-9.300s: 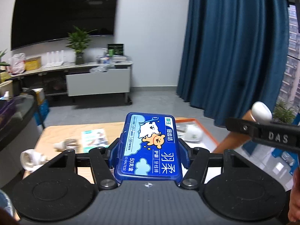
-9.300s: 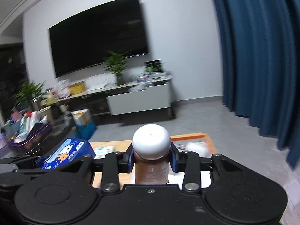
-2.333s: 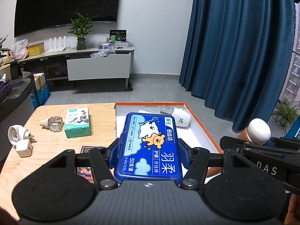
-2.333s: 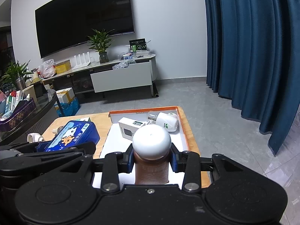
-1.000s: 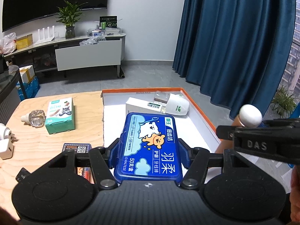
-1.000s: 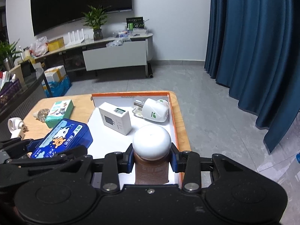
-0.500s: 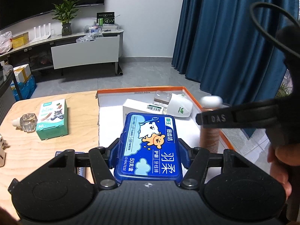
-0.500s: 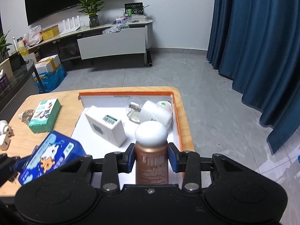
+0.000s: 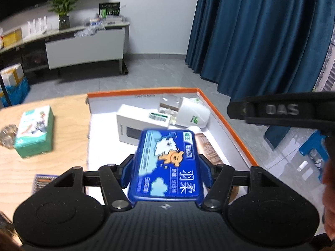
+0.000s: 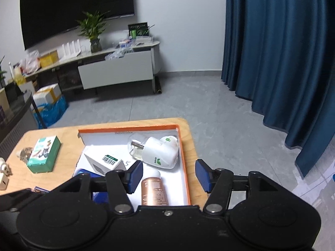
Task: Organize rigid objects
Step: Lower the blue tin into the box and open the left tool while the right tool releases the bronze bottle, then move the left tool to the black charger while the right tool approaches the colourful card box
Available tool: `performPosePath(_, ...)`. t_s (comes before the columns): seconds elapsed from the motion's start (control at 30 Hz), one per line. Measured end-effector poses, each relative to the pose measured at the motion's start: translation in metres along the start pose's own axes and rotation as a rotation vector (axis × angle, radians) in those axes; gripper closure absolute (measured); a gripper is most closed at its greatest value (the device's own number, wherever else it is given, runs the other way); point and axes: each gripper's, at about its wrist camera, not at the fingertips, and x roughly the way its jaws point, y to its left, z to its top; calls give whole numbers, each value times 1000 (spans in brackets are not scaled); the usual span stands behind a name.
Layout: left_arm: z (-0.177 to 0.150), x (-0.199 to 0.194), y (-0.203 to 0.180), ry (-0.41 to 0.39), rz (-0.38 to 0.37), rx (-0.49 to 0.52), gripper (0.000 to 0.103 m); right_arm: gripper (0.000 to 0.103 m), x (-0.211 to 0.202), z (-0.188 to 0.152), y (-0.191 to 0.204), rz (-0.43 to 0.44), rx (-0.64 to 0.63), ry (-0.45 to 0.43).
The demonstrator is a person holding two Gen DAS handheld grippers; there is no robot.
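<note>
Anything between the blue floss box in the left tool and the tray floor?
Nothing visible. White box lies ahead, copper bottle alongside on its right, both in the tray. Left tool jaws are opening around the blue floss box.

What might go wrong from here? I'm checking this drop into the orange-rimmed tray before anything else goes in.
1. The blue box is tilted between the opening fingers of the left gripper; it may land on the copper bottle lying beside it.
2. The bottle lies on its side under the opening right gripper and could roll toward the white plug-in.
3. The tray is filling; the white carton leaves little room.
</note>
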Motion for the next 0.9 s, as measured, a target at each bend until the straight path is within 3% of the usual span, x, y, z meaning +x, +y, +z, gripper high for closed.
performPosePath(0.07,-1,-2,-2,-8,-15,0,24,32,-6,-1,0,-9,-9,-13)
performPosePath(0.43,-4,-32,10,-40,30,8,16,25,-28,-12,15,-5,19,-32)
performPosePath(0.9,-26,-88,98,-83,181,-89,13,22,-40,-36,95,114,-36,-6)
